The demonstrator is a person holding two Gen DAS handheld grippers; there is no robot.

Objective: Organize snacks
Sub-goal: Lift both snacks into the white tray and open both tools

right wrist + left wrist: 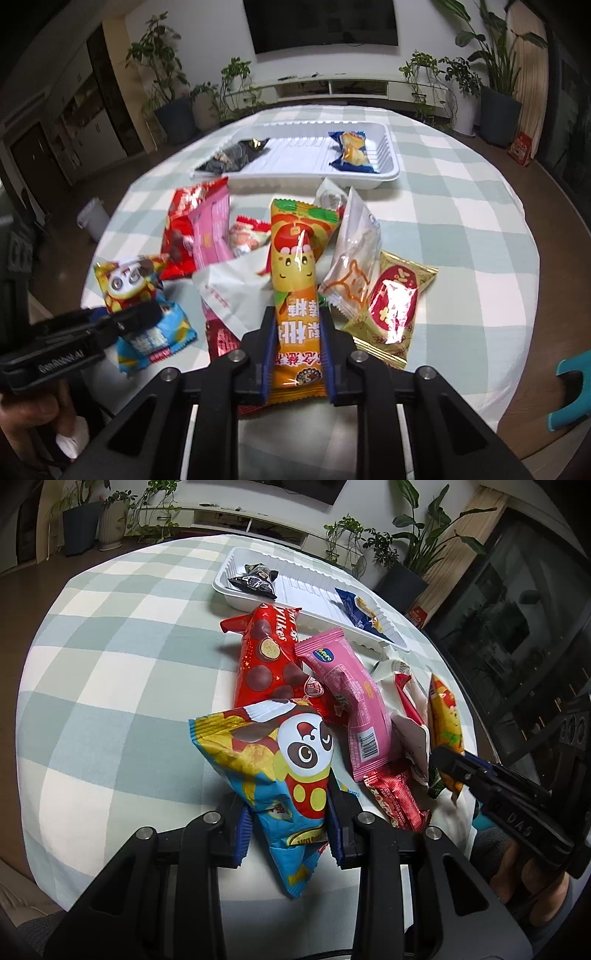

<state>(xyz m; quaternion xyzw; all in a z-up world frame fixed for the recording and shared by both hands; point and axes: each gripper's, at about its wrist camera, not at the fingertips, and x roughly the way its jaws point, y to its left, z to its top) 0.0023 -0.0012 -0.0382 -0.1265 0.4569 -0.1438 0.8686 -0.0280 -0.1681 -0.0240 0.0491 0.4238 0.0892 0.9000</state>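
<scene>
A blue and yellow panda snack packet [273, 753] stands up off the pile, and my left gripper [290, 805] is shut on its lower half. The right wrist view shows the same packet [129, 280] at the left. My right gripper [296, 317] is shut on a long orange snack packet [295, 251], its pads pressing both sides. From the left wrist view, that orange packet [443, 709] is at the right edge. A white tray [295, 181] lies beyond the pile, holding a black packet [232, 155] and a blue packet [351, 151].
Loose snacks lie between grippers and tray: a red chocolate-ball bag [266, 657], a pink packet [351, 701], a clear packet [354, 258], a gold and red packet [391, 306]. The round table has a checked cloth [461, 221]. A teal chair [572, 387] stands at the right.
</scene>
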